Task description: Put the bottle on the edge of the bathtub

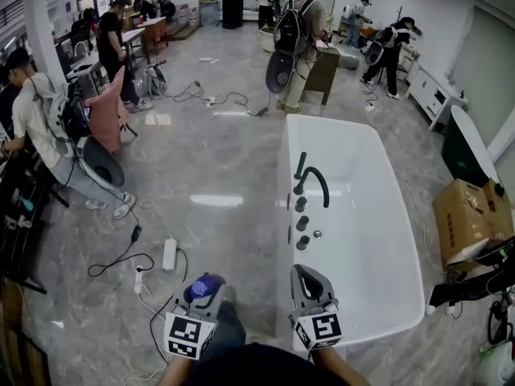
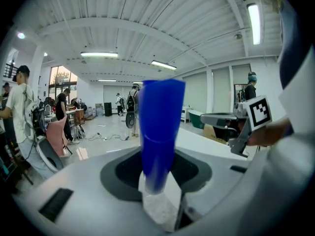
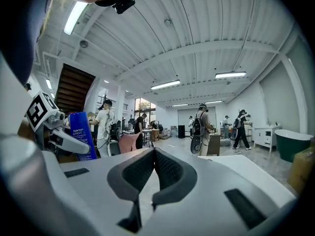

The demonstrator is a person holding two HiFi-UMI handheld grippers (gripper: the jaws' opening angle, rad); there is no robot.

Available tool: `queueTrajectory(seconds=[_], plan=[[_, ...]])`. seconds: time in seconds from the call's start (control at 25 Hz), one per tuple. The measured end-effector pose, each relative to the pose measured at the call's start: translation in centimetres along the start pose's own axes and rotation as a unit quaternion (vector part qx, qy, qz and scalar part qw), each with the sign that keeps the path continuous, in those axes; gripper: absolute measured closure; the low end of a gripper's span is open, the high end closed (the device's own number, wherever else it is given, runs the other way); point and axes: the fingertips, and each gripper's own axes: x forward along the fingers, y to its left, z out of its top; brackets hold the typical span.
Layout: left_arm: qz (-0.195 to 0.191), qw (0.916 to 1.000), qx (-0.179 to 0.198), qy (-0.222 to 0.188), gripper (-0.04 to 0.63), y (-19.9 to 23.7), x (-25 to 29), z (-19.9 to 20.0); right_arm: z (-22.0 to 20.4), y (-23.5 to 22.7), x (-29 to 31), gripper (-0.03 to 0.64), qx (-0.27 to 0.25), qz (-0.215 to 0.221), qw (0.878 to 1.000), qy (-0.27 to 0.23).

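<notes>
Jaws of the left gripper are seen closed on a blue bottle, which is held by its lower part with its long axis upright, across the line along which the gripper points. The right gripper is seen with its jaws brought together and nothing between them. The bottle is held over the floor, just beside the near end of the white bathtub. From the bottle, the tub's long edge lies to the right and slightly ahead. The right gripper is already over the tub's near corner, but the load is carried by the left. A sideways carry to the right is judged to be needed, with the bottle kept upright so that its base meets the flat rim short of the black faucet.
</notes>
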Motion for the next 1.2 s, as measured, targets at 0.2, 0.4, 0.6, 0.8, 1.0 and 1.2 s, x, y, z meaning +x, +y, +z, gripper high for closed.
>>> queueTrajectory(seconds=[0.2,0.4,0.6,0.8,1.0,1.2], plan=[[-0.031,0.9991,0.027,-0.007,0.44,4.3,4.8,2.5,1.2,-1.9,6.0,0.6,-0.013,-0.033,0.999,0.004],[-0.068,0.9955,0.064,-0.018,0.44,8.2,9.1,5.0,2.4,-3.0,11.2,0.6,-0.015,-0.065,0.998,-0.007],[-0.107,0.9912,0.075,-0.022,0.44,11.0,12.5,6.2,2.2,-3.4,14.0,0.6,-0.011,-0.104,0.994,0.006],[-0.147,0.9852,0.086,-0.019,0.44,12.0,15.1,6.8,2.1,-3.7,15.6,0.6,-0.005,-0.132,0.991,0.023],[-0.17,0.9819,0.083,-0.009,0.44,12.1,17.6,6.8,1.5,-4.7,17.1,0.6,0.0,-0.142,0.989,0.039],[-0.184,0.9786,0.091,-0.005,0.44,11.4,19.5,6.9,0.8,-6.1,18.0,0.6,0.003,-0.147,0.988,0.042]])
